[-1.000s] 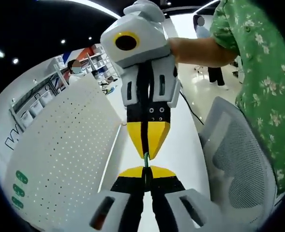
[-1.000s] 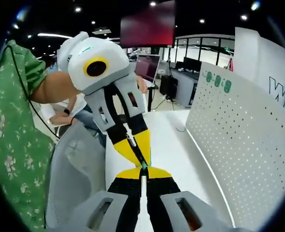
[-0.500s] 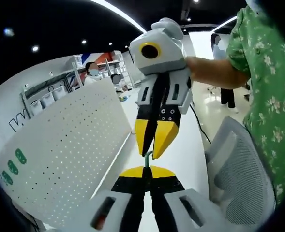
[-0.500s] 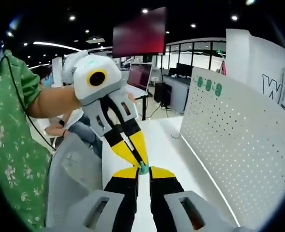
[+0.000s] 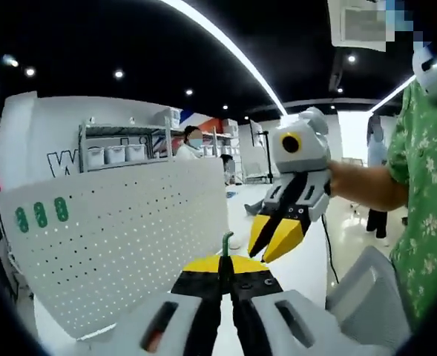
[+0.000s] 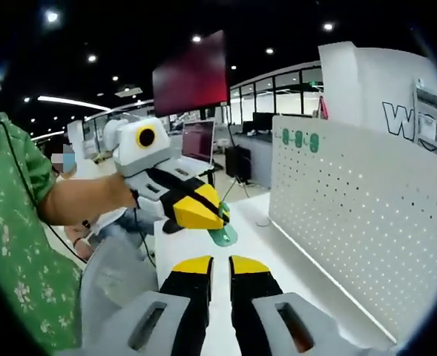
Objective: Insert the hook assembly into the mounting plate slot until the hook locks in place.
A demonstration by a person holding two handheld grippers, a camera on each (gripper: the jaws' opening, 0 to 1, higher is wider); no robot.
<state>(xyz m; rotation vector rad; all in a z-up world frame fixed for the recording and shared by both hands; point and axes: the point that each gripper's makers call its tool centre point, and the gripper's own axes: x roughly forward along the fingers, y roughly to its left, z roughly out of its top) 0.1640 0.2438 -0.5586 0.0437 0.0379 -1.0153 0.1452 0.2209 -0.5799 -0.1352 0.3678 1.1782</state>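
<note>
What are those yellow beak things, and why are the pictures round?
They are grippers, pinching tools a person holds, one in each hand. Each carries a fisheye camera, which makes the pictures round. In the left gripper view, the left gripper is closed on a small green hook, and the right gripper comes in from the side. In the right gripper view, the right gripper stands open and empty, facing the left gripper with the hook. A white pegboard stands beside a white table. The hook goes into that board.
</note>
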